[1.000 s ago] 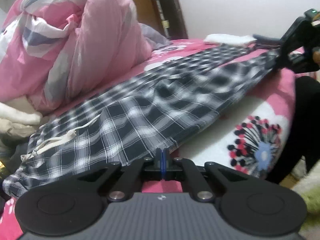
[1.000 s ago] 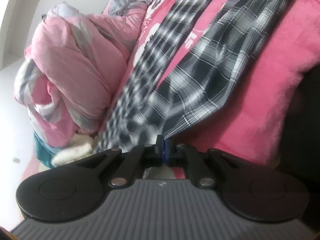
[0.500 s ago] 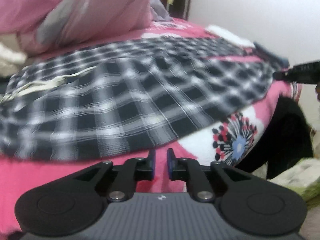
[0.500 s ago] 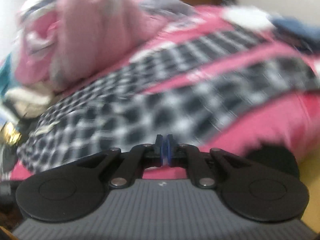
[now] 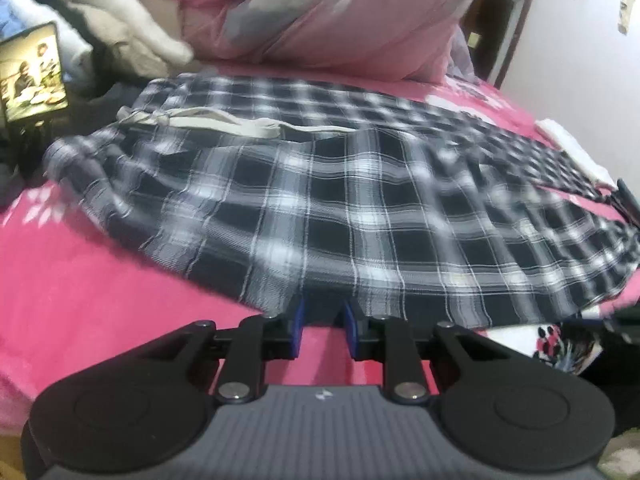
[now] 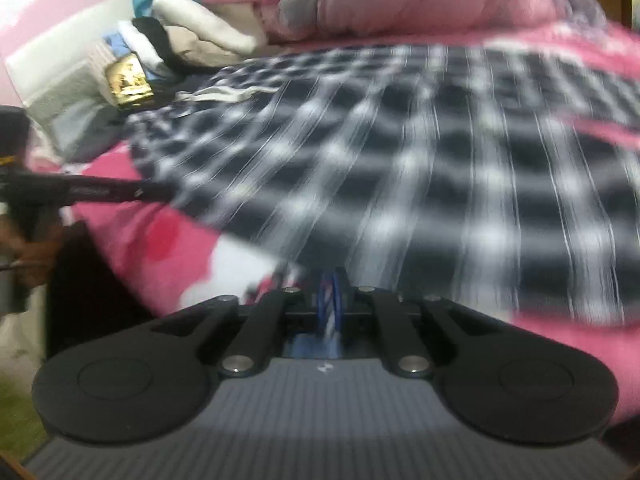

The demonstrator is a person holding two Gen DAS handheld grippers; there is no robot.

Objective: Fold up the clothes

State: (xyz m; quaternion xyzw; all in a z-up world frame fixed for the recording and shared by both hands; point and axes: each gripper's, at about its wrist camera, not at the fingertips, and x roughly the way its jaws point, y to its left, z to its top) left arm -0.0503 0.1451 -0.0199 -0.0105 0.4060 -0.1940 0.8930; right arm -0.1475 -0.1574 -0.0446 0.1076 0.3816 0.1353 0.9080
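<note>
1. The left gripper (image 5: 322, 330), black with blue-padded fingers, has its fingers apart with a clear gap between them. Nothing is held there; the tips sit at the near edge of the cloth, and pink bedding shows through the gap.

2. The right gripper (image 6: 330, 308), of the same make, has its blue pads pressed together on a strip of checked fabric that runs down between them, so it is clamped on the garment's near edge.

3. The task's thing is a pair of black-and-white plaid woven trousers (image 5: 360, 208), spread along the bright pink fleece bedspread (image 5: 100, 288). The gathered waistband with its pale flat drawstring (image 5: 208, 122) lies to the left in the left wrist view, and the legs run off to the right.

4. Handling, as a judgement: the cloth looks thin, light and limp. It will drape and sag from any pinch rather than hold a line, and a single-layer grip may let the lower layer trail. The fleece beneath probably drags on it, so lifting should serve better than sliding.

5. Good holds would be the seamed edges, the hem or the bunched waistband, where the fabric is thicker and less likely to slip from the pads. The drawstring is best avoided, since it could pull through.

6. Further out: a heaped pale pink and grey quilt (image 5: 320, 12) lies behind the trousers, and a lit phone screen (image 5: 34, 70) stands at the far left.
</note>
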